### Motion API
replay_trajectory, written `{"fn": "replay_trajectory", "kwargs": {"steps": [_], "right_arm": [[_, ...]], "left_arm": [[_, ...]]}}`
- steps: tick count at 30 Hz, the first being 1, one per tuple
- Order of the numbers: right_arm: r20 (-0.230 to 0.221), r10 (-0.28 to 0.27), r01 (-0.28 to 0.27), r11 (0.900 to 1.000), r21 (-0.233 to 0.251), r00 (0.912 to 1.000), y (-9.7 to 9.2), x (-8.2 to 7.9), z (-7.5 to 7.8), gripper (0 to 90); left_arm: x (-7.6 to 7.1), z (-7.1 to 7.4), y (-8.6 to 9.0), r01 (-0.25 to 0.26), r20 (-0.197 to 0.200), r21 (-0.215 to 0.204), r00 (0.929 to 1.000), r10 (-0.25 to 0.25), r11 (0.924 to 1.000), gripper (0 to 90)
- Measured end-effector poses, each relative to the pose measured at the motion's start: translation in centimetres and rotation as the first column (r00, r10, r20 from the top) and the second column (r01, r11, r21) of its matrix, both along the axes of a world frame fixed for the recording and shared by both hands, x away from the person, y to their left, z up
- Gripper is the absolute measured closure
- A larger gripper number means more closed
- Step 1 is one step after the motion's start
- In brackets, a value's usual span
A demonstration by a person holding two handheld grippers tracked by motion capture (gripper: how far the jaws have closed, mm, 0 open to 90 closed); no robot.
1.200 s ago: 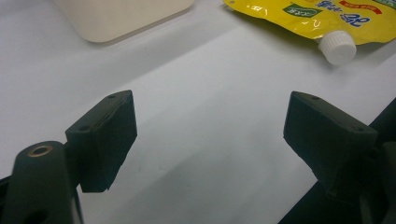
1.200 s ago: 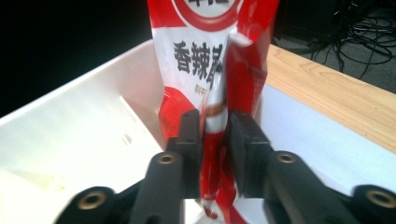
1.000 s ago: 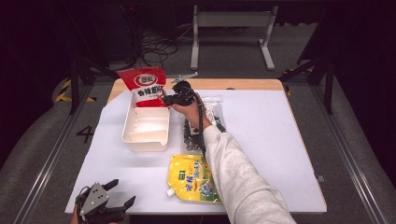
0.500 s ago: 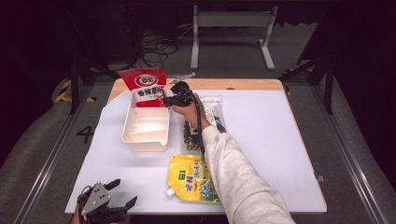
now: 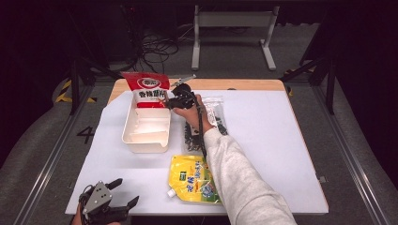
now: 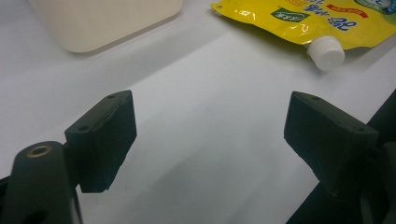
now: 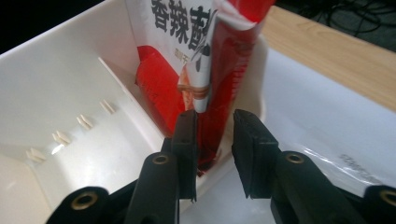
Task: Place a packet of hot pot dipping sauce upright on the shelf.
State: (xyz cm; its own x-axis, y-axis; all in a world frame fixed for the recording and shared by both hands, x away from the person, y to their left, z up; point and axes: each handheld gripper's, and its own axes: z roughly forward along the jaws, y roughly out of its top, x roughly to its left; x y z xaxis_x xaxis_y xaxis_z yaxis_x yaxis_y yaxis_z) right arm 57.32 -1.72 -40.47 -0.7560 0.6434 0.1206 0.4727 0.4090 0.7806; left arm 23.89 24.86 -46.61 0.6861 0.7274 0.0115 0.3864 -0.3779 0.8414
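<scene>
A yellow spout pouch (image 5: 193, 179) with a white cap (image 6: 326, 52) lies flat near the front of the white counter (image 5: 281, 140). Behind it, two clear bags (image 5: 213, 110) of dark pieces lie side by side. Black cables (image 5: 157, 44) and a grey metal stand (image 5: 232, 23) sit on the floor beyond.

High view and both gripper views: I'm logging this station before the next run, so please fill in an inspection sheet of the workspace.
Surface: white sheet over a wooden table.
Job's things: red bag stands in the far end of the cream bin.
Clutter: yellow spouted pouch; clear bag of dark pieces.
Grippers: right gripper jaws have just been opening, bag edge between them, gaps at the pads; left gripper open, nothing between, at the near left corner.
Cables: loose cables on the floor beyond.
Surroundings: dark room, metal stand.
</scene>
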Motion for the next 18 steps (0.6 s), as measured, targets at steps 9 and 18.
{"fn": "replay_trajectory", "kwargs": {"steps": [9,18], "right_arm": [[0.082,0.034,-0.032,0.9991,-0.026,0.9961,-2.8,-2.9,2.3,67.1],[0.153,0.087,-0.081,0.9959,-0.040,0.9844,-8.0,-7.4,4.5,63.8]], "left_arm": [[0.3,0.2,-1.2,0.037,-0.018,0.000,0.9992,-0.037,0.9993,17.8],[0.9,0.4,-3.2,0.075,-0.032,-0.008,0.9966,-0.076,0.9971,18.1]]}}
